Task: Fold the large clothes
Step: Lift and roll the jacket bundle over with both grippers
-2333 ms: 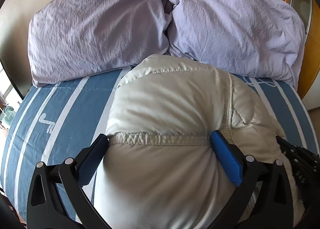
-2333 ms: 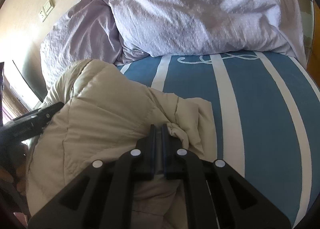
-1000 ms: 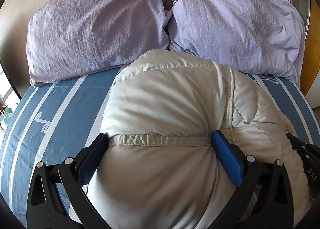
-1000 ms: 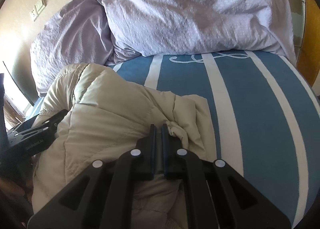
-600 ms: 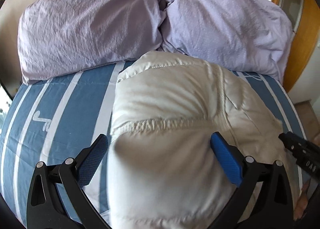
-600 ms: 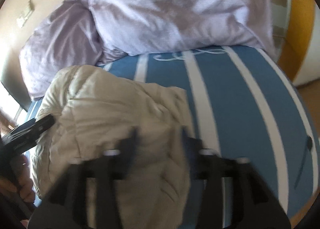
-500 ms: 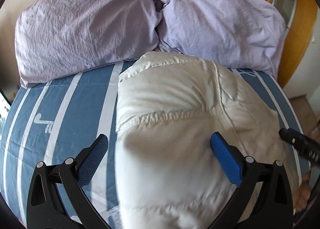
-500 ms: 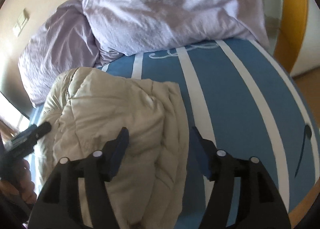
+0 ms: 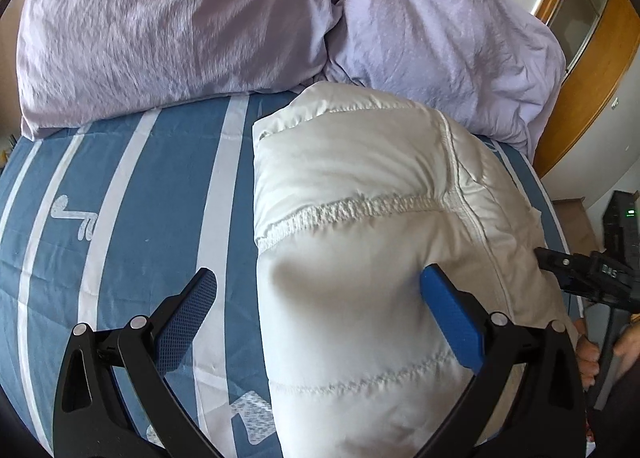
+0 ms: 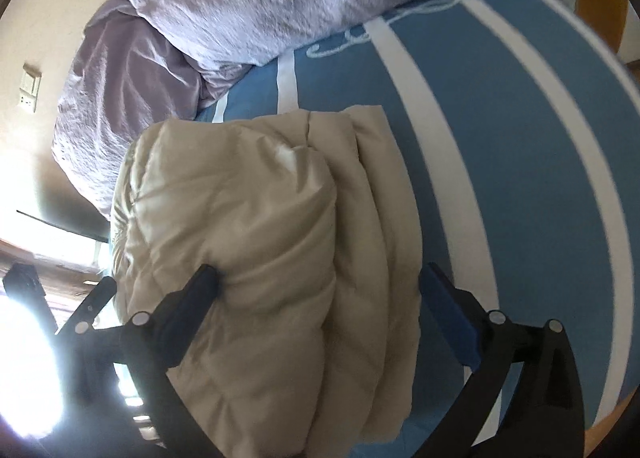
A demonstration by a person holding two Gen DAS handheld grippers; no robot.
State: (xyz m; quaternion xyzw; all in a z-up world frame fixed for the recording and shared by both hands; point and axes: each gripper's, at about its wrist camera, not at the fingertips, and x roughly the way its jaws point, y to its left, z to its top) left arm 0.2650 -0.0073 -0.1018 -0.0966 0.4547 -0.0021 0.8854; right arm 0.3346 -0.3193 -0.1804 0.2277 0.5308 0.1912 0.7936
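A cream puffer jacket (image 9: 360,194) lies folded into a thick bundle on the blue, white-striped bed sheet (image 9: 120,186). My left gripper (image 9: 316,290) is open over the jacket's near part: its right finger (image 9: 448,306) rests against the padding and its left finger (image 9: 188,310) hangs over bare sheet. In the right wrist view the jacket (image 10: 260,218) looks beige in shadow. My right gripper (image 10: 320,280) straddles it with jaws opening wide, and the pads do not pinch the cloth. The right gripper's tip (image 9: 580,274) also shows at the jacket's right side.
Two lilac pillows (image 9: 180,18) (image 9: 440,30) are piled at the head of the bed, touching the jacket's far end. A wooden frame (image 9: 592,70) runs along the right. A person's hand (image 9: 588,354) shows at the right edge. Bright window glare (image 10: 24,358) fills the left.
My right gripper went from shut on a jacket fold to wide open, and its view rolled. My left gripper shifted left and back, so its left finger now clears the jacket.
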